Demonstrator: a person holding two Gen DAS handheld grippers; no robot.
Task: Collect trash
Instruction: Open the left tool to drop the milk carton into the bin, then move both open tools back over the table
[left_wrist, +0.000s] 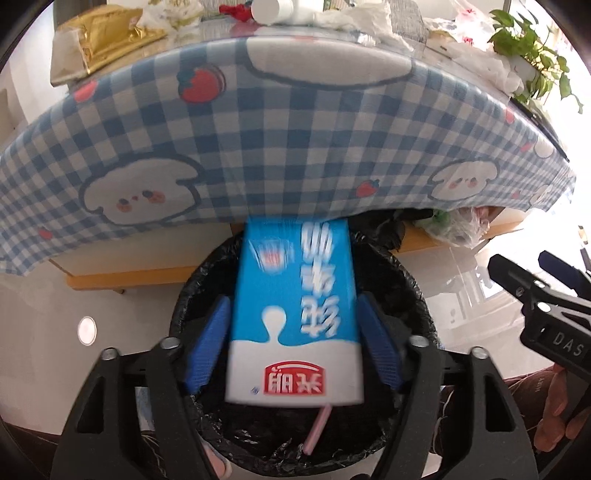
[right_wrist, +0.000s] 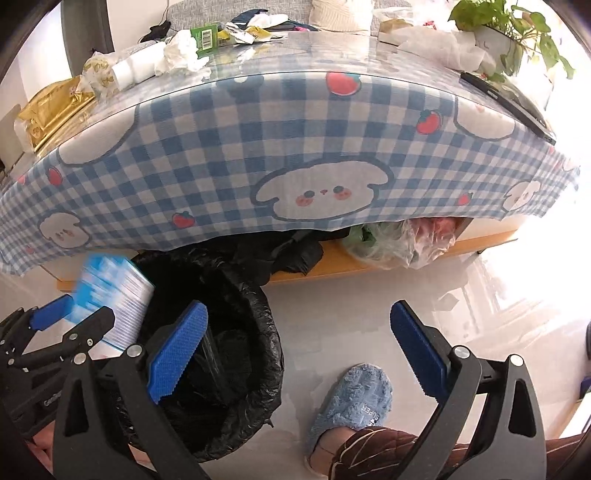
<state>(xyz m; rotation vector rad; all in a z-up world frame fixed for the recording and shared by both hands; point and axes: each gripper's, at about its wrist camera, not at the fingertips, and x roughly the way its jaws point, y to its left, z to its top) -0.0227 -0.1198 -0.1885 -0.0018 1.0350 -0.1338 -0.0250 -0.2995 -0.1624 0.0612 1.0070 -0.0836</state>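
Observation:
A blue-and-white milk carton with a pink straw hangs upside down over the black-lined trash bin. It sits between the blue pads of my left gripper. A thin gap shows on each side, and the carton is blurred while the fingers are sharp. In the right wrist view the same carton is at the bin's left rim, beside the left gripper. My right gripper stands wide open over the floor to the right of the bin, with nothing in it.
The table with a blue checked cloth rises behind the bin. On it lie crumpled tissues, a gold bag, a green box, a dark flat device and a plant. Plastic bags sit under it. A blue slipper is on the floor.

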